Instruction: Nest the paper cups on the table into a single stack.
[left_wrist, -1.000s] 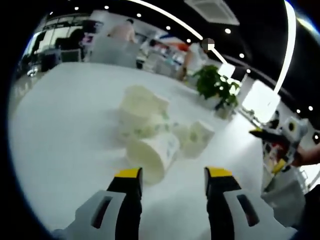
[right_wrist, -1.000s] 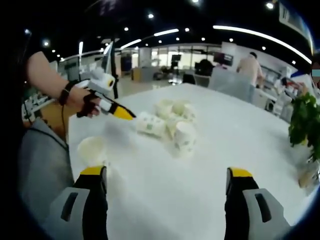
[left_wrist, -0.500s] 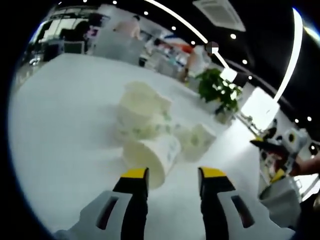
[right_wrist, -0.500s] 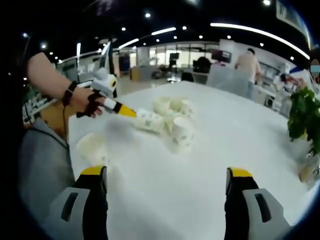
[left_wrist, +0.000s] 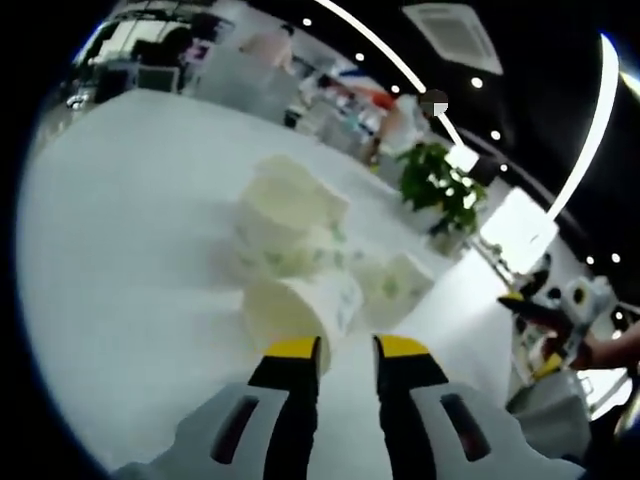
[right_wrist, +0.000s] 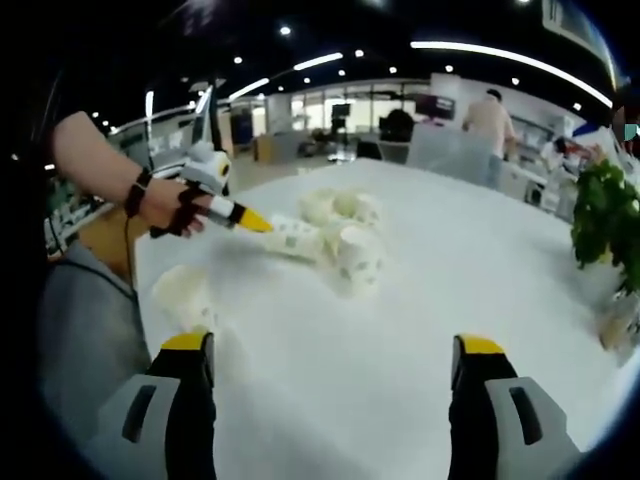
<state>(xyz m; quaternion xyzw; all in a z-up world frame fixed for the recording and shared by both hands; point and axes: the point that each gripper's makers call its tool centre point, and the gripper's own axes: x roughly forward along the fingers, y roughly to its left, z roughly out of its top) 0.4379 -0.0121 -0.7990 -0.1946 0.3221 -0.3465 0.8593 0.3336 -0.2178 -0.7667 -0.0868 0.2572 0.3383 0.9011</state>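
Note:
Several white paper cups with green print lie in a loose pile (left_wrist: 290, 215) on the white table (left_wrist: 120, 250). The nearest cup (left_wrist: 300, 305) lies on its side, mouth toward me. My left gripper (left_wrist: 347, 350) is at that cup's lower rim, its jaws a narrow gap apart. In the right gripper view the left gripper (right_wrist: 250, 220) touches the pile (right_wrist: 340, 240) from the left. My right gripper (right_wrist: 335, 350) stands wide open above bare table, well short of the pile. A lone, blurred cup (right_wrist: 180, 295) sits near its left jaw.
A potted plant (left_wrist: 435, 185) stands beyond the pile near the table's far edge, also seen as the plant (right_wrist: 605, 220) at the right. A person's hand and sleeve (right_wrist: 110, 170) hold the left gripper. People and office furniture lie far behind.
My left gripper's jaws have drawn much closer together and moved up to the nearest cup's rim. The right gripper stays wide open and nearly still.

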